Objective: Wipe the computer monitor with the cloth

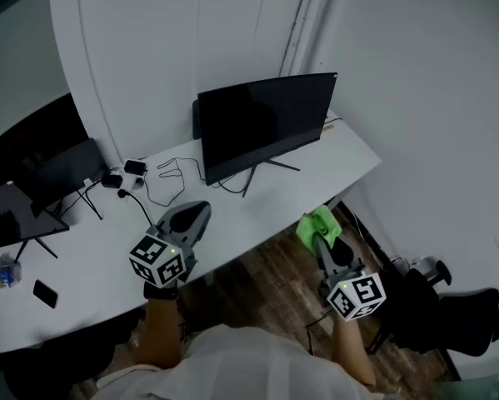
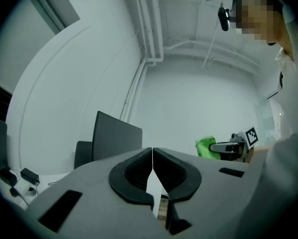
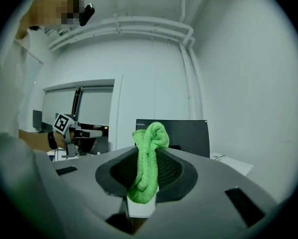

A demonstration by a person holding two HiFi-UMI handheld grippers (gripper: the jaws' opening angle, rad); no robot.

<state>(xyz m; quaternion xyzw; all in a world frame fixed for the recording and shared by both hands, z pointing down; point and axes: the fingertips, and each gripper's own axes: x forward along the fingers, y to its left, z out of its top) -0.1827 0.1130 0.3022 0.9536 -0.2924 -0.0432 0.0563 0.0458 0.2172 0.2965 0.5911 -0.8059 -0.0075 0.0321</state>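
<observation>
Jaws together and empty on left gripper (image 2: 152, 156), low over desk (image 1: 316, 173) edge. Mid-desk, upright: monitor (image 1: 266, 125), thin, fragile, probably tippy on slim stand; calls for light strokes. Rightward, jaws of right gripper (image 3: 149, 156) clamped on green cloth (image 3: 151, 138), soft, light, bunched mid-fold. Smudges on dark screen impossible to make out.

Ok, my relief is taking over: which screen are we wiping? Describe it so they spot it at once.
Start from the long white desk along the curved wall and go to its right end, where the monitor stands on thin splayed legs. It is the largest dark screen there; the smaller dark screens sit lower, at the desk's far left.
</observation>
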